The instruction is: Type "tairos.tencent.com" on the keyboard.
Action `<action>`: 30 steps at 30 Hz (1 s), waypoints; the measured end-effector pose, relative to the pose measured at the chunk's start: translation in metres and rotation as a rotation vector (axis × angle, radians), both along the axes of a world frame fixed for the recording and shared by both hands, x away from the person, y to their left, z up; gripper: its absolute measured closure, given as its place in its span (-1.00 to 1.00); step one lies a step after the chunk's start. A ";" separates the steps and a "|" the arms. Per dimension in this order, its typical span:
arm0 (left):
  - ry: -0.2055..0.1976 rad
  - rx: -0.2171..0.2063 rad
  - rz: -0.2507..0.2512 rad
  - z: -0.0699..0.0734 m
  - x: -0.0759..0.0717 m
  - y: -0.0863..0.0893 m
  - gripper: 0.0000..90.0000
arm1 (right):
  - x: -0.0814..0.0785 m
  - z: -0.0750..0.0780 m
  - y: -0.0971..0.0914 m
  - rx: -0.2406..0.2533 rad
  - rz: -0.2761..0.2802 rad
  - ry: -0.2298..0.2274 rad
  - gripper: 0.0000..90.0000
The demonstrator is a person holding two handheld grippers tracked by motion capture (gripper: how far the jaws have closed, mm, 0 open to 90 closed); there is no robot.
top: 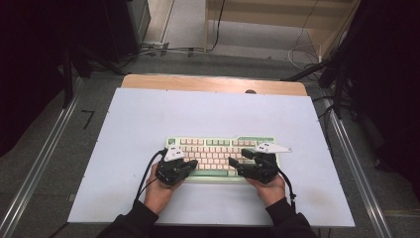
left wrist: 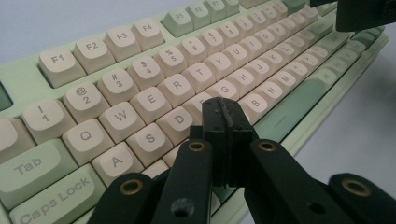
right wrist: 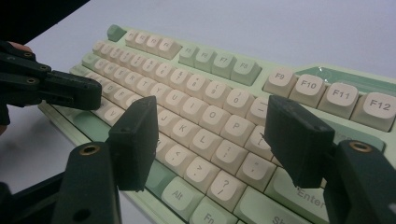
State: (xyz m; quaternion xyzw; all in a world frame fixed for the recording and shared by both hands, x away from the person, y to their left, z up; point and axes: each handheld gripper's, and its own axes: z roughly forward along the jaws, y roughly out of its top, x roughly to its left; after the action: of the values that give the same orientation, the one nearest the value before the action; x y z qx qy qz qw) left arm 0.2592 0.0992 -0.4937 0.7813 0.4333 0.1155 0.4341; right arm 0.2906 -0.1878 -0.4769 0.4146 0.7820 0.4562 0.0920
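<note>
with both grippers poised over the keyboard [top: 223,154], i judge the typing barely begun. my left gripper [left wrist: 227,112] is closed on nothing above the f key [left wrist: 200,103]; my right gripper [right wrist: 210,140] hangs wide open, empty, over the letter keys.

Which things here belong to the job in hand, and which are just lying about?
In the job: keyboard; left hand-held gripper, jaws shut; right hand-held gripper, jaws open.

Lying about: cables on the floor; wooden furniture behind the table.

black tools [top: 198,166], brass screws, dark sleeves [top: 131,220]
</note>
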 end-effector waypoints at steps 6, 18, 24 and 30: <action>-0.004 0.008 0.004 -0.002 0.001 0.000 1.00 | 0.000 0.000 0.000 -0.001 0.000 0.001 -0.25; -0.036 -0.036 0.024 0.004 0.000 0.004 1.00 | 0.000 0.000 0.000 -0.001 -0.001 -0.002 -0.25; -0.064 -0.079 0.067 0.009 0.000 0.014 1.00 | 0.000 -0.001 0.000 -0.007 -0.001 -0.001 -0.25; -0.085 -0.079 0.132 0.010 0.002 0.021 0.58 | 0.000 0.000 0.000 -0.006 -0.005 -0.006 -0.21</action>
State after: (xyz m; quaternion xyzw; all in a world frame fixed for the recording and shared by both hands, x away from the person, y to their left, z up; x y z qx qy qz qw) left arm 0.2612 0.1206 -0.4832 0.7278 0.4691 0.1596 0.4741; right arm 0.2911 -0.1881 -0.4769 0.4151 0.7819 0.4550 0.0965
